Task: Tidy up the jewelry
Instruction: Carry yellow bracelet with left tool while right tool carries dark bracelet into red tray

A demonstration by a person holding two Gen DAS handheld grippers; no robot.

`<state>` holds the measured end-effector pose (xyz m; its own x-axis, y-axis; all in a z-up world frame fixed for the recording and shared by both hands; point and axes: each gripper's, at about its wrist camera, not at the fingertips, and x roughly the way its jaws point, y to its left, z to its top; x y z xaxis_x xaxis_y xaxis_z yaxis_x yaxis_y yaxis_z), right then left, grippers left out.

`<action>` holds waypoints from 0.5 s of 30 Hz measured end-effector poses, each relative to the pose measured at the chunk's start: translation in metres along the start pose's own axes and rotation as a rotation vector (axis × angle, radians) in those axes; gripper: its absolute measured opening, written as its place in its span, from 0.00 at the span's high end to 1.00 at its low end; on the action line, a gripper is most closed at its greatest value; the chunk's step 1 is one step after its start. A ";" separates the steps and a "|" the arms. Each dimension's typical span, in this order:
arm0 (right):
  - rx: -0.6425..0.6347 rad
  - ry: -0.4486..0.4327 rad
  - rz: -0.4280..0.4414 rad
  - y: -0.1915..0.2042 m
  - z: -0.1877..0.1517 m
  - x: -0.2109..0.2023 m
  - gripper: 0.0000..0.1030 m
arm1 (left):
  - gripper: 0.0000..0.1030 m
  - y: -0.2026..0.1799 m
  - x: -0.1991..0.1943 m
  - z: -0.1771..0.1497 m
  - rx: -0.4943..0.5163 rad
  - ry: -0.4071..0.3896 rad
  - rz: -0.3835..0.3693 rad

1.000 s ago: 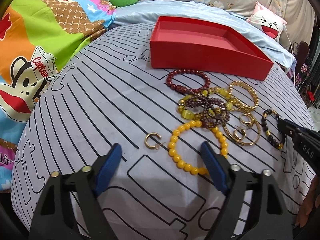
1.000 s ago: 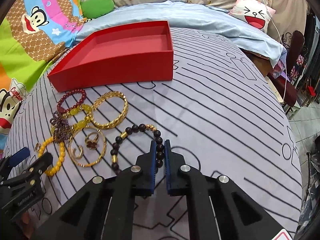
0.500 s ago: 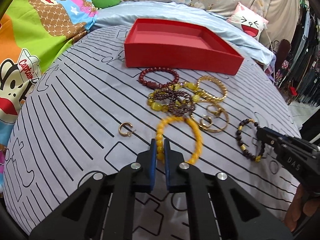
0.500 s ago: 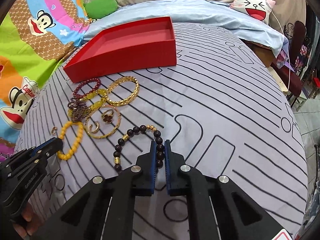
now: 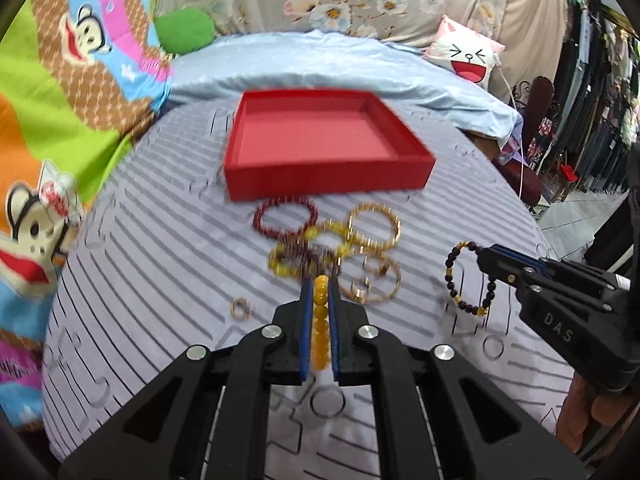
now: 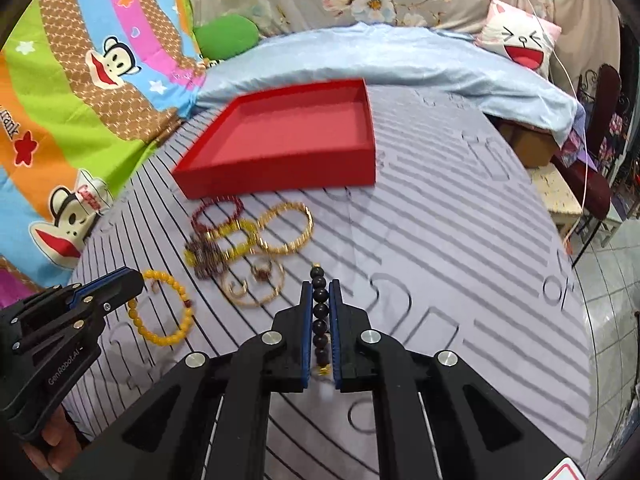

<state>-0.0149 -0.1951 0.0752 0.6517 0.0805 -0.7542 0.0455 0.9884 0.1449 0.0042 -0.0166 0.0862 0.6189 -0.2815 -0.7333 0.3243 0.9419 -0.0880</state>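
My left gripper (image 5: pixel 319 294) is shut on the yellow bead bracelet (image 5: pixel 320 320), lifted off the grey striped cloth (image 5: pixel 160 264); it hangs from that gripper in the right wrist view (image 6: pixel 162 308). My right gripper (image 6: pixel 320 292) is shut on the dark bead bracelet (image 6: pixel 320 312), which dangles from it in the left wrist view (image 5: pixel 454 276). An empty red tray (image 5: pixel 320 178) sits beyond the jewelry pile (image 5: pixel 332 244) of red, gold and purple bracelets and rings (image 6: pixel 256 236).
A small gold hoop earring (image 5: pixel 239 307) lies alone left of the pile. A blue sheet (image 5: pixel 328 68) and pillows lie behind the tray. The cloth's right edge drops to a tiled floor (image 6: pixel 616 300), with a chair (image 6: pixel 600 128) there.
My left gripper closed on the yellow bracelet and lifted it. My right gripper lifted the dark bracelet off the cloth. Both views rose and moved toward the tray.
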 end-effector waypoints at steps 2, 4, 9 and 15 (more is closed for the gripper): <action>0.006 -0.014 0.023 0.000 0.017 0.000 0.93 | 0.93 0.001 -0.001 0.014 0.007 -0.016 -0.010; -0.009 -0.041 0.024 0.002 0.035 0.000 0.93 | 0.93 0.003 -0.002 0.032 0.010 -0.038 -0.016; -0.017 -0.078 0.051 0.006 0.095 0.017 0.93 | 0.93 0.009 0.012 0.090 0.021 -0.084 -0.033; 0.015 -0.059 0.085 0.006 0.166 0.071 0.93 | 0.93 0.024 0.062 0.161 0.017 -0.108 -0.025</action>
<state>0.1570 -0.2050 0.1285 0.6970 0.1557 -0.7000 -0.0008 0.9763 0.2164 0.1653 -0.0410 0.1469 0.6838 -0.3239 -0.6538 0.3521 0.9313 -0.0931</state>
